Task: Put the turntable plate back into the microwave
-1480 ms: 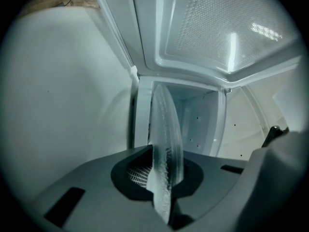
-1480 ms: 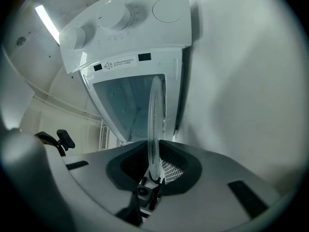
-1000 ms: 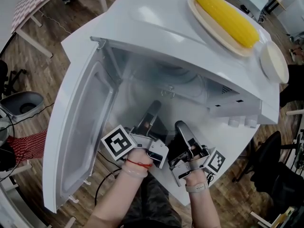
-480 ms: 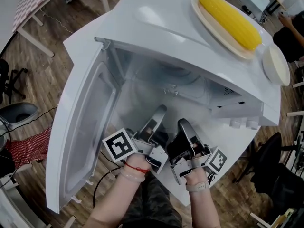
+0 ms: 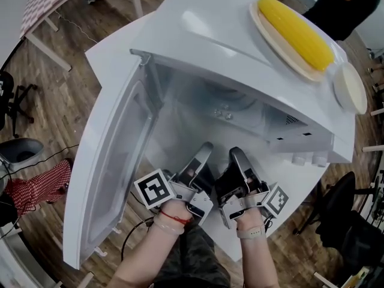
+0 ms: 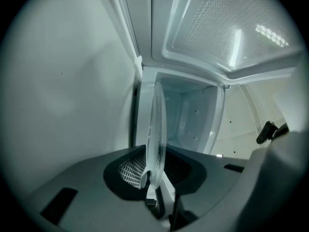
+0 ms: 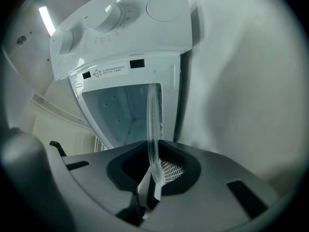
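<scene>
The white microwave [image 5: 240, 47] stands with its door [image 5: 114, 161] swung open to the left. The glass turntable plate [image 6: 157, 129] is clear and shows edge-on in both gripper views. My left gripper [image 6: 155, 178] is shut on its near rim. The right gripper [image 7: 154, 170] is shut on the same plate [image 7: 153, 129], a little to the right. In the head view both grippers, left [image 5: 201, 158] and right [image 5: 237, 161], sit side by side at the mouth of the cavity. There the plate is only a faint haze in front of the cavity.
A tan plate with a corn cob [image 5: 297, 32] and a small white dish [image 5: 350, 87] rest on top of the microwave. Its knobs [image 7: 111, 18] are on the right side. A red checked cloth [image 5: 36, 188] and chairs are on the wooden floor at left. A person [image 5: 342, 5] stands at top right.
The head view has shifted a little down and right. Both grippers still hold the plate at the cavity mouth, in much the same place. A person has come into view at top right.
</scene>
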Motion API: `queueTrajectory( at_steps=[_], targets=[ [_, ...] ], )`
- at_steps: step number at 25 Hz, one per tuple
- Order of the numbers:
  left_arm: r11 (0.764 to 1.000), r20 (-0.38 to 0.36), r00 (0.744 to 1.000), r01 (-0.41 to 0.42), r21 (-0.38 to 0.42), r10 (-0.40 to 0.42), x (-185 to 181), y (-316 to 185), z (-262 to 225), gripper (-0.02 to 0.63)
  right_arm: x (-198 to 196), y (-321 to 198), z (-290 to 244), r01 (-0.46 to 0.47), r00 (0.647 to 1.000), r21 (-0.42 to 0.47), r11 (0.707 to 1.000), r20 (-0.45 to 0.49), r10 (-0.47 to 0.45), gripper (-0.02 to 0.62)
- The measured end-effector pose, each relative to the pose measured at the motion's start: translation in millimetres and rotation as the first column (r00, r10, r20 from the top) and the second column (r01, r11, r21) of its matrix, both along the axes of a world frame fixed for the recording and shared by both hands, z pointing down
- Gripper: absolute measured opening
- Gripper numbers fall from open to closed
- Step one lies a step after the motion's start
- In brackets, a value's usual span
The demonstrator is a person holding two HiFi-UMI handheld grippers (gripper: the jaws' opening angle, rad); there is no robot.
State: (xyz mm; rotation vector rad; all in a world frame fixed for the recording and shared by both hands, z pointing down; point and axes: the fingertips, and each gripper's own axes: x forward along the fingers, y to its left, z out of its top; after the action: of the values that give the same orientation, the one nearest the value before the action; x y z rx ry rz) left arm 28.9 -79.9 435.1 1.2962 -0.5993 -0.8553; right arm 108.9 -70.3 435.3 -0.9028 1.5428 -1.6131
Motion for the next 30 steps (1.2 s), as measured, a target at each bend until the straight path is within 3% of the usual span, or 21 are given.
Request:
queueTrajectory(
  at_steps=[24,27,30],
  targets=[
    [1.000,0.019,1.000,0.025,0.015,-0.025,0.0,-19.3,4.9,0.051,5.9,-22.4,6.9,-0.037,0.999,0.038,0.999,0.027,0.036,0.051],
    [0.999,0.011,0.999,0.039,0.006,-0.039,1.5,-21.2,5.8,0.051,13.9,-20.1,3.5,-0.075,0.996,0.058,0.995,0.052,0.072,0.082],
    [0.999,0.008,0.999,0.049,0.005,-0.049,2.2,-24.2,7.0,0.051,10.7,-12.4,3.0,-0.038,0.999,0.052,0.998,0.018,0.037,0.084]
  ],
)
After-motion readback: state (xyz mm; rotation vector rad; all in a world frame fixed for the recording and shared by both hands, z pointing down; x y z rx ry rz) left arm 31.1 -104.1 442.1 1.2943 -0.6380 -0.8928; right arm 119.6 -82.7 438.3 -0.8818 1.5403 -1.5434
